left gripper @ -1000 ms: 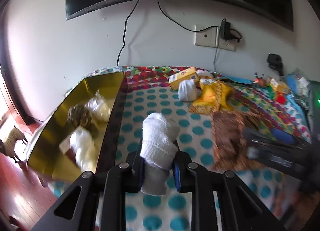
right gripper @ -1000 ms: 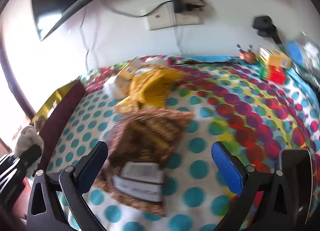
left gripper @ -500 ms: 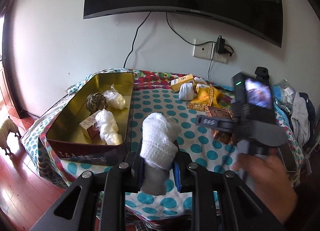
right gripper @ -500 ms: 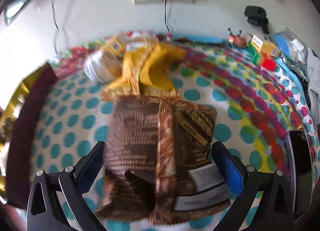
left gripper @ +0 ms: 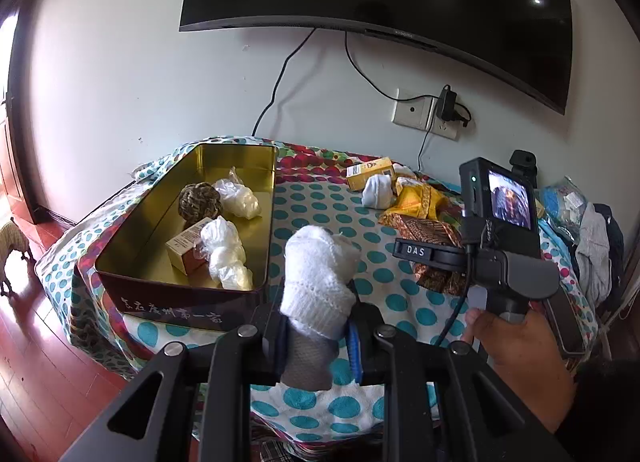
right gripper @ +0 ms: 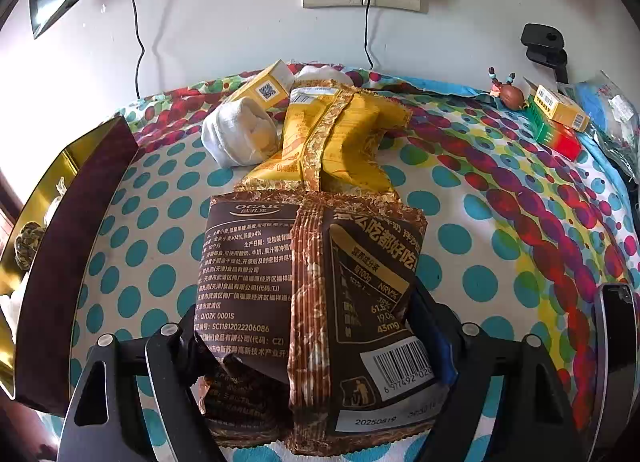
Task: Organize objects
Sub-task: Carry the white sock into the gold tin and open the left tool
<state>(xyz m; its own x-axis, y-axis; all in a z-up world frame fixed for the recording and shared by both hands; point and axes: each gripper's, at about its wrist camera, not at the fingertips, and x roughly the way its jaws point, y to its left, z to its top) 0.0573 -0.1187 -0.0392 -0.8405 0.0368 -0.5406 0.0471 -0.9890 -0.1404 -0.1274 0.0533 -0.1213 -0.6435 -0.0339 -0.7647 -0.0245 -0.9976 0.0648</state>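
Note:
My left gripper (left gripper: pixel 316 336) is shut on a rolled white sock (left gripper: pixel 318 282) and holds it above the near edge of the dotted table, right of the gold tin (left gripper: pixel 240 154). The tin holds a woven ball (left gripper: pixel 199 202), a small box and two white bundles. My right gripper (right gripper: pixel 308 336) has closed on the sides of a brown snack bag (right gripper: pixel 308 286) lying on the table. The right gripper's body and the hand holding it show in the left wrist view (left gripper: pixel 480 258), over the brown bag.
Behind the brown bag lie a yellow snack bag (right gripper: pixel 336 142), another white sock roll (right gripper: pixel 236 134) and a yellow box (right gripper: pixel 264 90). Small boxes (right gripper: pixel 558 118) and a snail figure (right gripper: pixel 508 92) stand at the back right. A phone (right gripper: pixel 614 342) lies at the right edge.
My left gripper pulled back and up with the sock. My right gripper moved forward onto the brown bag and closed from wide open onto its sides.

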